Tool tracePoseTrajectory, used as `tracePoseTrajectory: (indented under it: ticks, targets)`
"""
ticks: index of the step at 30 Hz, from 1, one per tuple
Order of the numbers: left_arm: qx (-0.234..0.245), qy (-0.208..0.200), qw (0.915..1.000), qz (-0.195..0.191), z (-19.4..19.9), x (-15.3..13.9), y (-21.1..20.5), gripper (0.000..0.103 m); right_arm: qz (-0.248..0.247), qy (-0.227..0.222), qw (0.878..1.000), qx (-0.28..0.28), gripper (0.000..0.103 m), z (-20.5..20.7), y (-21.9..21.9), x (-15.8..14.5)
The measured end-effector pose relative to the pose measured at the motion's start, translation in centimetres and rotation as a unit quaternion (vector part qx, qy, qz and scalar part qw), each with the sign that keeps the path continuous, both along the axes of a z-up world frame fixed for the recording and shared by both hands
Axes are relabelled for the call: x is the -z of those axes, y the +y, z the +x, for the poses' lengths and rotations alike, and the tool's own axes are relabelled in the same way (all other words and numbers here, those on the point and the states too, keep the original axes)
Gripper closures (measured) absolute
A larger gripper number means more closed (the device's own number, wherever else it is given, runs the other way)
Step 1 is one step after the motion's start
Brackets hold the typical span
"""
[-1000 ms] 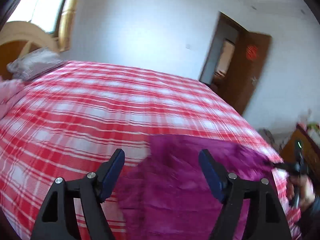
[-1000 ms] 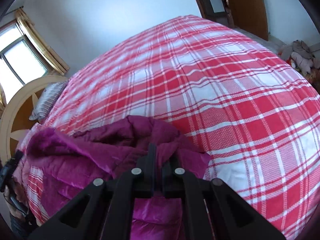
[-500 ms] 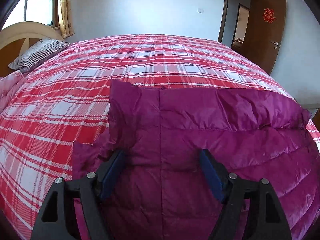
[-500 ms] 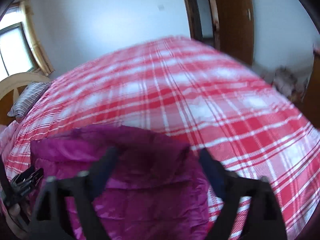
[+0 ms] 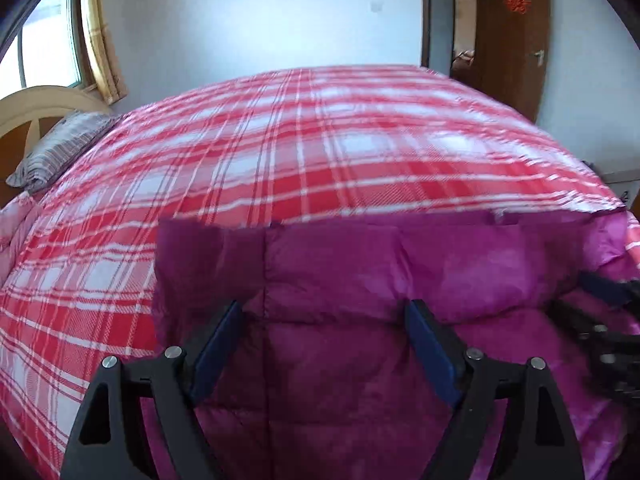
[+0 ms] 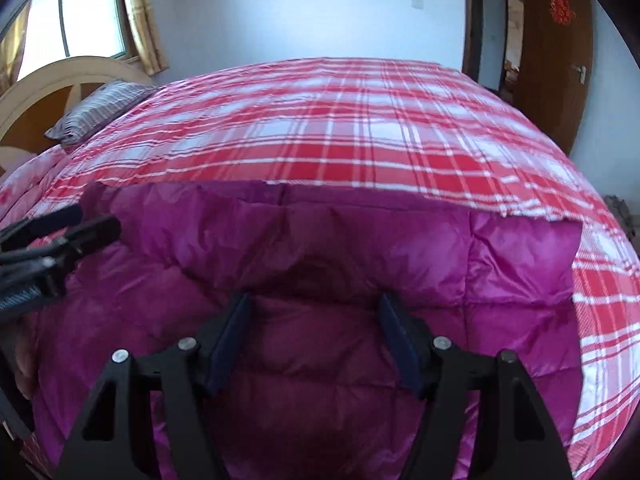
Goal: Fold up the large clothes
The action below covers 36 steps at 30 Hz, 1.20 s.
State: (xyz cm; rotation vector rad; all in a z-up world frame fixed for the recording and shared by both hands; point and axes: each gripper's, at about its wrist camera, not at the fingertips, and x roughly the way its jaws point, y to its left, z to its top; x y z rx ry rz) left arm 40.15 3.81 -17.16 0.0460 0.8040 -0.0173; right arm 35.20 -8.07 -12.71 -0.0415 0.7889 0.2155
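Magenta quilted jacket [image 5: 400, 280] lies flat on the near edge of the red-plaid bed cover [image 5: 320, 140]. Left gripper [image 5: 324, 320] over it, jaws opening, nothing pinched. Right gripper [image 6: 314, 316] over it too, jaws closing, pads not gripping fabric.

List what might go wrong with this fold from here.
1. Neither the left gripper, opening, nor the right gripper, closing, pinches the purple jacket; the puffy folded layer may spring back.
2. The jacket sits near the plaid bed edge and could slide off.
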Motion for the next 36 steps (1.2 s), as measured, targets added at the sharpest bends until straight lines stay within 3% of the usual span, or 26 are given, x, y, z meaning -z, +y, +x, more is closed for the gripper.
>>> tracePoseTrajectory:
  ticks: [2, 6, 10, 13, 17, 19, 28, 32, 36]
  targets:
    - [-0.008, 0.003, 0.9995, -0.029, 0.2, 0.7, 0.8, 0.017, 0.006, 0.001, 1.000, 0.005, 0.031, 0.2, -0.1, 0.4]
    - [-0.013, 0.001, 0.9995, -0.027, 0.1, 0.6, 0.7, 0.016, 0.011, 0.001, 1.000, 0.009, 0.027, 0.8, -0.2, 0.7]
    - [-0.001, -0.031, 0.9991, -0.030, -1.1, -1.8, 0.1, 0.016, 0.016, 0.008, 1.000, 0.011, 0.022, 1.6, 0.0, 1.5]
    - [0.040, -0.064, 0.9969, -0.026, -1.8, -3.6, -1.9, 0.016, 0.017, 0.009, 1.000, 0.009, 0.020, 1.6, 0.1, 1.8]
    - [0.045, -0.016, 0.9989, -0.002, 0.3, -0.8, -3.5, 0.016, 0.020, 0.011, 1.000, 0.007, 0.018, 1.7, 0.1, 1.9]
    - [0.037, 0.012, 0.9989, -0.028, 1.3, 0.7, -2.7, 0.016, 0.023, 0.012, 1.000, 0.007, 0.018, 1.7, 0.1, 1.9]
    - [0.038, 0.016, 0.9985, -0.036, 1.8, 2.0, -2.4, 0.012, 0.042, 0.013, 0.999, 0.008, 0.018, 1.7, -0.3, 2.0]
    - [0.038, 0.016, 0.9984, -0.038, 1.8, 2.1, -2.3, 0.012, 0.080, -0.005, 0.996, 0.028, 0.032, 0.9, -2.0, 0.9]
    - [0.038, 0.017, 0.9983, -0.040, 1.8, 2.2, -2.3, 0.011, 0.088, -0.036, 0.992, 0.085, 0.034, 0.2, -4.8, -0.4]
